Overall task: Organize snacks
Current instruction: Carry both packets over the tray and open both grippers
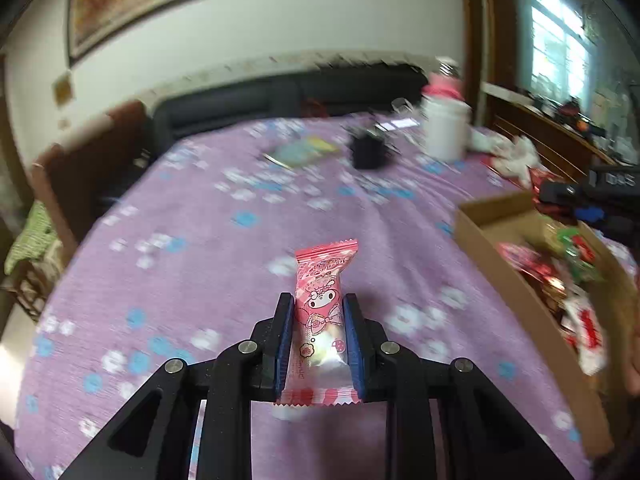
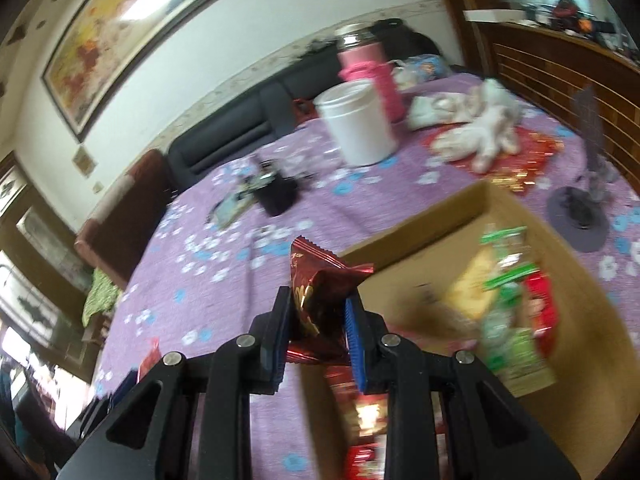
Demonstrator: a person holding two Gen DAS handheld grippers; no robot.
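My left gripper [image 1: 318, 302] is shut on a pink candy packet [image 1: 322, 300] with a cartoon face, held upright above the purple flowered tablecloth [image 1: 192, 264]. To its right lies an open cardboard box [image 1: 486, 240] with several wrapped snacks inside. In the right wrist view, my right gripper [image 2: 318, 300] is shut on a dark red foil snack packet [image 2: 320, 292], which hangs over the near left edge of the same cardboard box [image 2: 420, 216]. Green, red and yellow packets [image 2: 508, 308] fill that box.
A white canister [image 2: 358, 122], a pink bottle [image 2: 370, 66], a black box [image 2: 278, 196] and a flat packet [image 1: 302, 150] sit farther back on the table. White crumpled wrapping [image 2: 476, 132] and a dark stand [image 2: 580, 208] lie at right. A dark sofa [image 1: 248, 104] is behind.
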